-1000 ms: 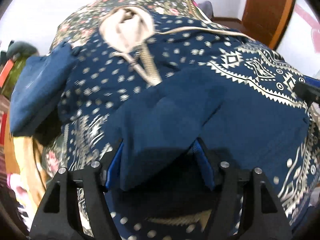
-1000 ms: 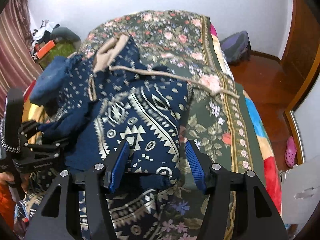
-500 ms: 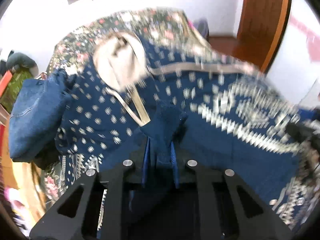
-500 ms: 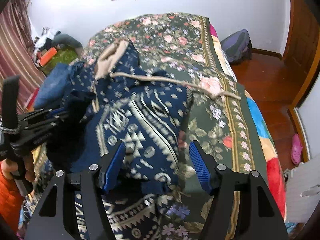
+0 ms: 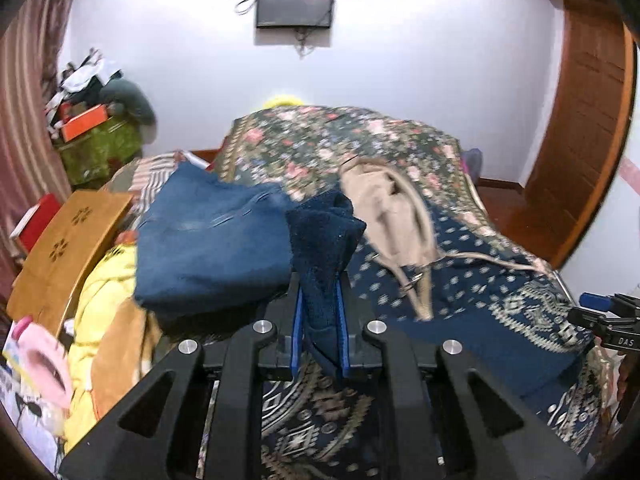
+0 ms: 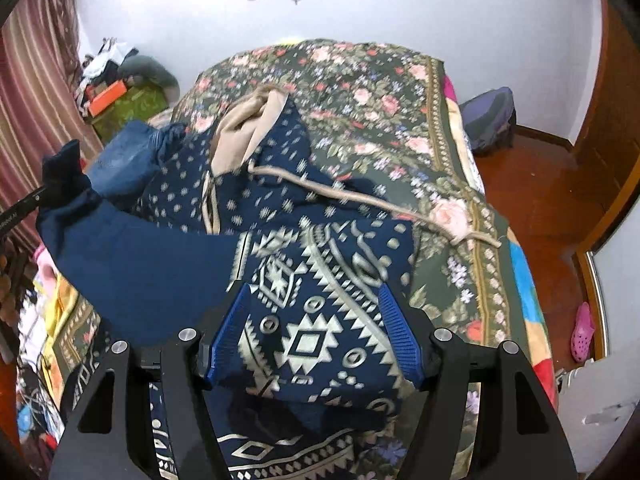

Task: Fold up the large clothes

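A large navy hooded robe (image 6: 320,272) with a cream geometric pattern and beige hood lining (image 6: 244,128) lies on the floral bedspread (image 6: 360,92). My left gripper (image 5: 319,320) is shut on the robe's plain navy sleeve cuff (image 5: 324,232) and holds it lifted; the raised sleeve (image 6: 132,264) shows in the right wrist view at left. My right gripper (image 6: 314,336) is open, its blue pads either side of the patterned fabric, low over it. The robe also shows in the left wrist view (image 5: 480,304).
Folded blue jeans (image 5: 212,240) lie by the hood at the bed's left. A wooden board (image 5: 64,248), yellow and pink clothes (image 5: 108,292) and clutter sit left of the bed. A beige drawstring (image 6: 380,204) trails right. A wooden door (image 5: 580,128) stands at right.
My left gripper closed on the navy sleeve and lifted it up and to the left. My right gripper stayed open and came lower over the patterned fabric.
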Tool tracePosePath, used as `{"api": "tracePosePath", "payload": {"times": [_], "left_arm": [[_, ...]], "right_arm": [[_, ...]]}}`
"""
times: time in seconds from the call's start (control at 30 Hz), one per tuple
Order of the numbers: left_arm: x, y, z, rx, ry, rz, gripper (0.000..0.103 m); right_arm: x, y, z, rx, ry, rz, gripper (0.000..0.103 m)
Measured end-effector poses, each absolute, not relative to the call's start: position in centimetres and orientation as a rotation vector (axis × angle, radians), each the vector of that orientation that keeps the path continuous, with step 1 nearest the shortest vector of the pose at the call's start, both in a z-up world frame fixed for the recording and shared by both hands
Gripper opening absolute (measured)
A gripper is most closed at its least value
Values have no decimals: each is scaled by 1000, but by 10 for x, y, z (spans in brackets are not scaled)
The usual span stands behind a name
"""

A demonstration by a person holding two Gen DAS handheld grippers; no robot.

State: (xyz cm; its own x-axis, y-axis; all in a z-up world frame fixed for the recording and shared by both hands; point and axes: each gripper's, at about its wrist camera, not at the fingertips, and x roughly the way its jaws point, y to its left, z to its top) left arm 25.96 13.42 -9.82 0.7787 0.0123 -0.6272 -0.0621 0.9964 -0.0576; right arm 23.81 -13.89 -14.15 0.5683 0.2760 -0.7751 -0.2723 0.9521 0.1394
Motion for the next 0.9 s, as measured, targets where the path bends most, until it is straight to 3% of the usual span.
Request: {"api": "tracePosePath", "payload": {"times": [0.6,0.9], "left_arm": [[240,174,-233,-128,1018,142,10],[235,163,-234,-65,1081,155,16]], "right_arm": [[224,-121,-152,-116,935,326,62],[226,-120,-147,-110,923,345,62]]}}
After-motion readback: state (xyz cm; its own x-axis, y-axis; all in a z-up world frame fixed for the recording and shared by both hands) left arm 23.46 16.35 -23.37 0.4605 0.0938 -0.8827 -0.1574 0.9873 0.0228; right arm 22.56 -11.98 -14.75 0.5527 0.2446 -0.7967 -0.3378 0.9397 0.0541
